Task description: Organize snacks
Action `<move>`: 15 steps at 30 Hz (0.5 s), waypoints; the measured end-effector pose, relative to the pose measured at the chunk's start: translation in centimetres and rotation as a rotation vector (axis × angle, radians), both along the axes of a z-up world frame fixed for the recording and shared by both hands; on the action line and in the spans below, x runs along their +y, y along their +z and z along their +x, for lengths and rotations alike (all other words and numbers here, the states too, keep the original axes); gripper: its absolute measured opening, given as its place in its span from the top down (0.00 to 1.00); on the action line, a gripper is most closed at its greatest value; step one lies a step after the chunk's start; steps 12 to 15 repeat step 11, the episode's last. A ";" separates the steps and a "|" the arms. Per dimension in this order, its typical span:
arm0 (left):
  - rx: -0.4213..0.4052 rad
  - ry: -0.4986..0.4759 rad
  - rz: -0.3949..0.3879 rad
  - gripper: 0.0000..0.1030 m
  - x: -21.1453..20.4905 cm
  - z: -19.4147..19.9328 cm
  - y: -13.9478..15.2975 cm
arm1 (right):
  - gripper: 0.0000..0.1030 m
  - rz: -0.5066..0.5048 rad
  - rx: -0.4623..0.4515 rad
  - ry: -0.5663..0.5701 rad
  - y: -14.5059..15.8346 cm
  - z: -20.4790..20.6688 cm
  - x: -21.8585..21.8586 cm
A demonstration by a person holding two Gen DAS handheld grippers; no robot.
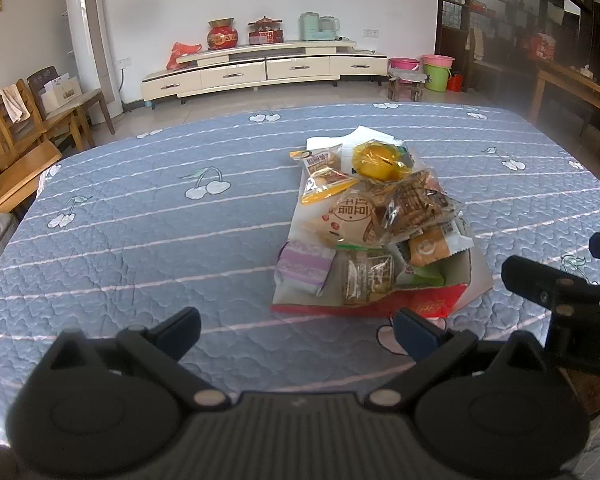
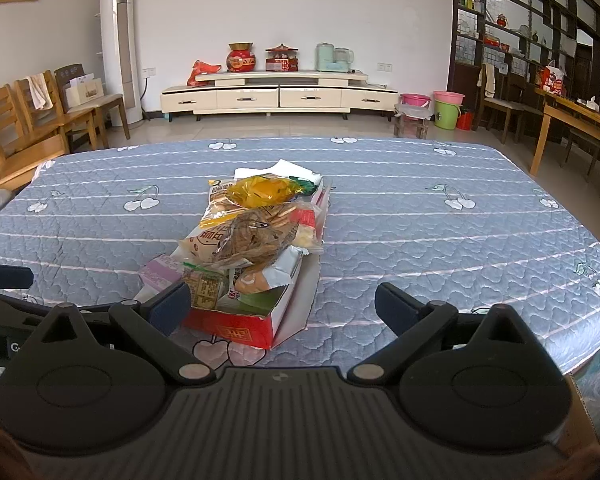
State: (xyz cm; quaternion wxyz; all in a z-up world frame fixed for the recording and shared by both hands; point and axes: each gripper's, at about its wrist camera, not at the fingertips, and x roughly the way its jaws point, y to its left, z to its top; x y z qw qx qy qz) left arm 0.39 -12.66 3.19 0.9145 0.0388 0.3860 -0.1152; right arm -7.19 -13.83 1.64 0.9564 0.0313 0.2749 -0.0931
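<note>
A red cardboard box (image 1: 428, 303) lies open on the blue quilted table (image 1: 140, 220), heaped with several wrapped snacks. A yellow packet (image 1: 376, 160) tops the pile, a clear biscuit packet (image 1: 416, 204) sits mid-heap, and a purple packet (image 1: 304, 266) lies at the near left. My left gripper (image 1: 296, 330) is open and empty, just short of the box's near left corner. In the right wrist view the box (image 2: 236, 330) and pile (image 2: 256, 232) are left of centre. My right gripper (image 2: 284, 304) is open and empty, its left finger beside the box's near end.
The right gripper's fingers (image 1: 548, 280) show at the right edge of the left wrist view. Wooden chairs (image 2: 24, 128) stand left of the table, a wooden table (image 2: 576, 120) to the right. A cream TV cabinet (image 2: 280, 96) and buckets (image 2: 446, 112) are far behind.
</note>
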 end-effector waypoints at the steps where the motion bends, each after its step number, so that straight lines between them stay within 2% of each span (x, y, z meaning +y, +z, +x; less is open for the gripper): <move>1: 0.001 -0.001 -0.001 0.01 0.0 0.0 0.0 | 0.00 0.000 0.000 0.000 0.0 0.0 0.0; 15: 0.003 0.003 -0.029 0.01 0.3 0.1 0.1 | 0.00 -0.005 -0.002 0.003 0.2 0.0 -0.2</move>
